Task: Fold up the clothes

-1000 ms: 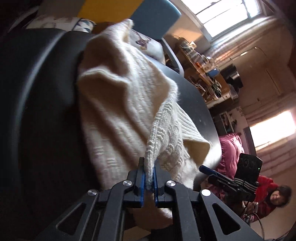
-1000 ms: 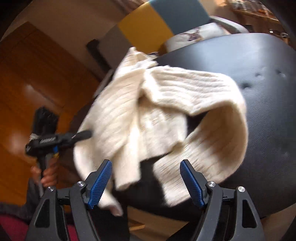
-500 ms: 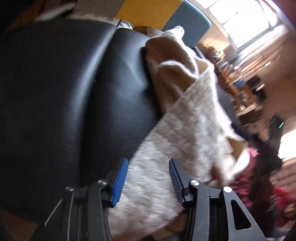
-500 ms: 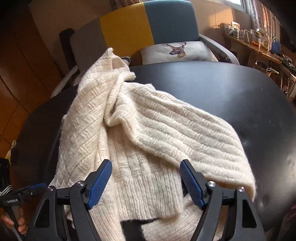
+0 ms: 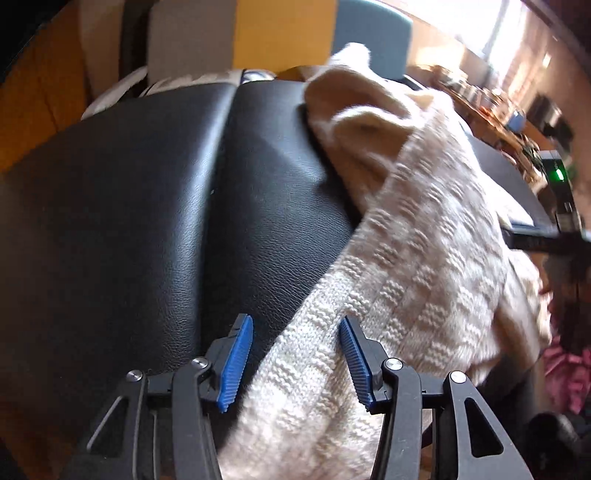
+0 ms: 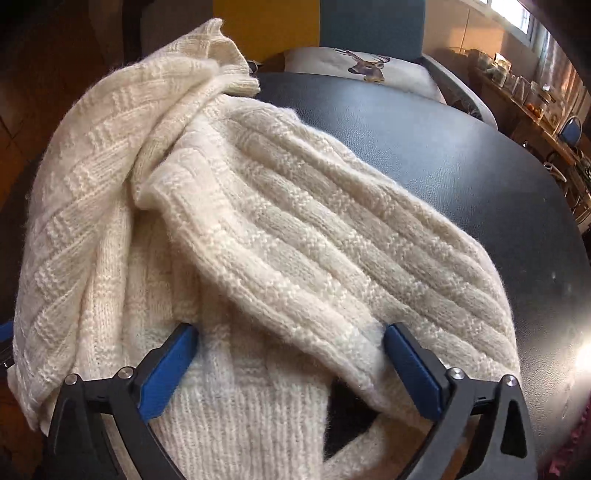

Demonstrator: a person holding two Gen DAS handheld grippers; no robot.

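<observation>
Nearest the right wrist camera, the right gripper (image 6: pixel 290 360) stands with its jaws spread wide over the ribbed hem of the cream knitted sweater (image 6: pixel 258 229), holding nothing. A sleeve lies slantwise over the body of the garment, running from the collar side down to the near right, and its cuff end loops under the right blue pad. Close to the left wrist camera, the left gripper (image 5: pixel 295 354) is likewise parted, with a band of the knit lying between its pads but not pinched.

The sweater rests bunched on the black leather surface (image 5: pixel 147 221), partly gathered rather than flat: body creased at the left, collar (image 6: pixel 225 55) humped up at the far end. That fits either a fold half made or a heap yet to be spread, and the pictures do not settle which.

To do well with whatever grip comes next, I judge the pads should close on a single edge such as the hem, not on stacked layers, since thick, loose knit stretches and drags its neighbours.

Farther off stand a yellow and blue chair back (image 6: pixel 317 22) and a deer-print cushion (image 6: pixel 365 68).
</observation>
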